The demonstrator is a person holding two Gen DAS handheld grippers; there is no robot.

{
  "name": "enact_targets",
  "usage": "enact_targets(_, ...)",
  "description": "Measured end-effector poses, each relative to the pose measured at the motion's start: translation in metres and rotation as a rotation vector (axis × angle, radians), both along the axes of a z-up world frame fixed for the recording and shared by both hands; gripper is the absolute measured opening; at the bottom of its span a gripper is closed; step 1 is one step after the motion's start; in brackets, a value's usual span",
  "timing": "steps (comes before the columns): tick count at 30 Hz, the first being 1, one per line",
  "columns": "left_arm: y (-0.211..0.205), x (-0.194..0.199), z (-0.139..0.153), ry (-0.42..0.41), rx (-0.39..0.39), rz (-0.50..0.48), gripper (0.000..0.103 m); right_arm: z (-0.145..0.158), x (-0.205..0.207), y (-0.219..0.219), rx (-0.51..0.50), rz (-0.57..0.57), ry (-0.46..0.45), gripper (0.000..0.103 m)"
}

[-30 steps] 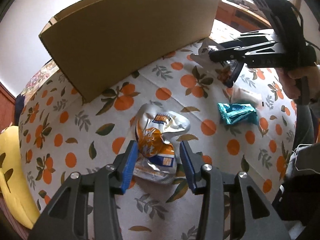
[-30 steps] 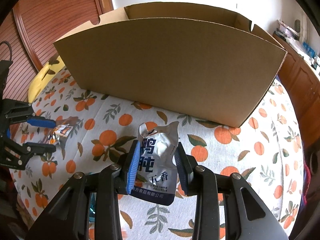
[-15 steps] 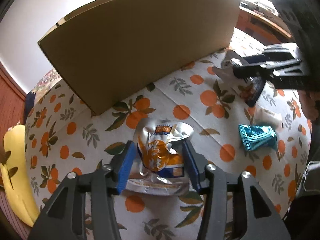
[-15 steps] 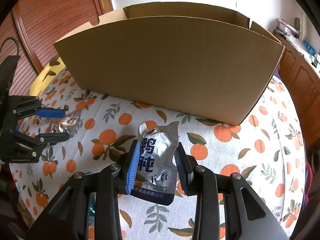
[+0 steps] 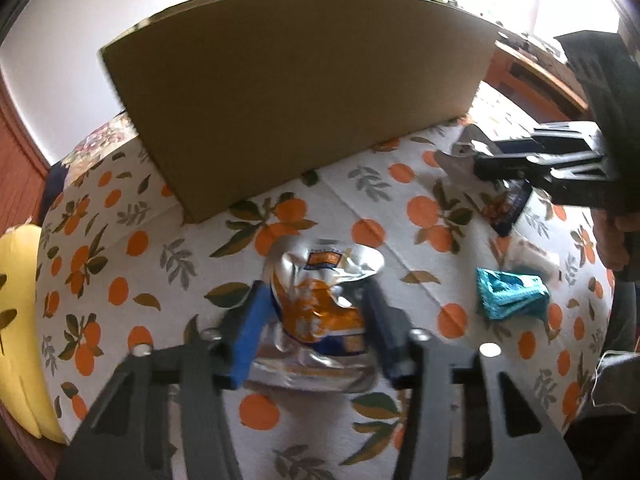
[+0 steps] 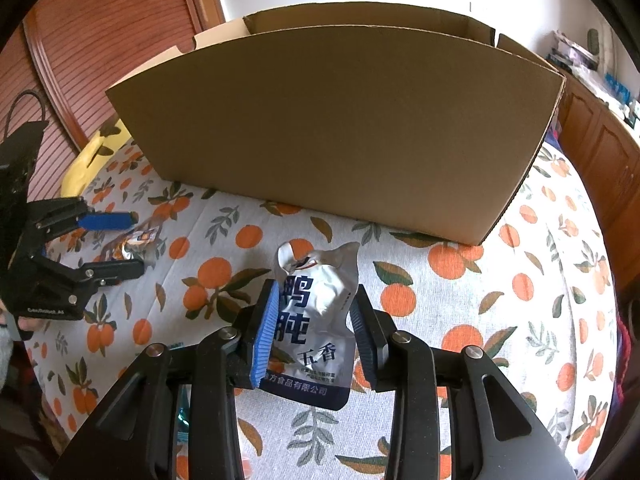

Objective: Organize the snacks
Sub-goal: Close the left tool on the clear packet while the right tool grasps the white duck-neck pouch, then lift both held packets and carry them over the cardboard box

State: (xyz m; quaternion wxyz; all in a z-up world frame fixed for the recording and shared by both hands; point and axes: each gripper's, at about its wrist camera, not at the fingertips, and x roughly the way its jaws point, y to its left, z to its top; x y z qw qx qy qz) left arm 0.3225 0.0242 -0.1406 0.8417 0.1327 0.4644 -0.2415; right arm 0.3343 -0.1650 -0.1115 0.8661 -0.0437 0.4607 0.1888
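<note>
i am closing the left gripper (image 5: 314, 330) on the crumpled orange-and-silver snack pouch (image 5: 320, 304); after widening half a second ago, its blue pads (image 5: 248, 336) are now pressing in against the pouch's sides. i am also rolling the left wrist slightly, so the cardboard box (image 5: 296, 92) is shifting rightward across its view.

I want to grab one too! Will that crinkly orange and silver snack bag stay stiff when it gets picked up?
Probably not. The orange and silver snack bag already looks crumpled between the closing left gripper, so it likely flops and bends. Its shiny foil may be slippery.
</note>
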Motion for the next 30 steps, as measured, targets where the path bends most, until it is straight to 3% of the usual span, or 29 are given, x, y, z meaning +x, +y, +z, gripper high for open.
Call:
enact_targets(5,-0.009,-0.013,0.002,-0.004,0.003,0.011,0.036,0.001,0.003,0.001,-0.001,0.003,0.02,0.035)
enact_targets(13,-0.001,-0.041,0.01,-0.001,-0.115,0.061,0.036,0.005,0.002,-0.003,0.025,0.009,0.037,0.032)
enact_targets(17,0.003,-0.052,0.016,-0.018,-0.135,0.074,0.036,0.007,-0.001,-0.003,0.023,0.002,0.03,0.031)
enact_targets(24,-0.003,-0.046,0.009,-0.005,-0.146,0.096,0.036,-0.005,0.014,-0.003,0.025,-0.003,0.088,0.042)
enact_targets(30,-0.002,-0.051,0.018,-0.023,-0.18,0.106,0.036,-0.008,0.014,0.018,-0.105,0.042,0.062,0.049)
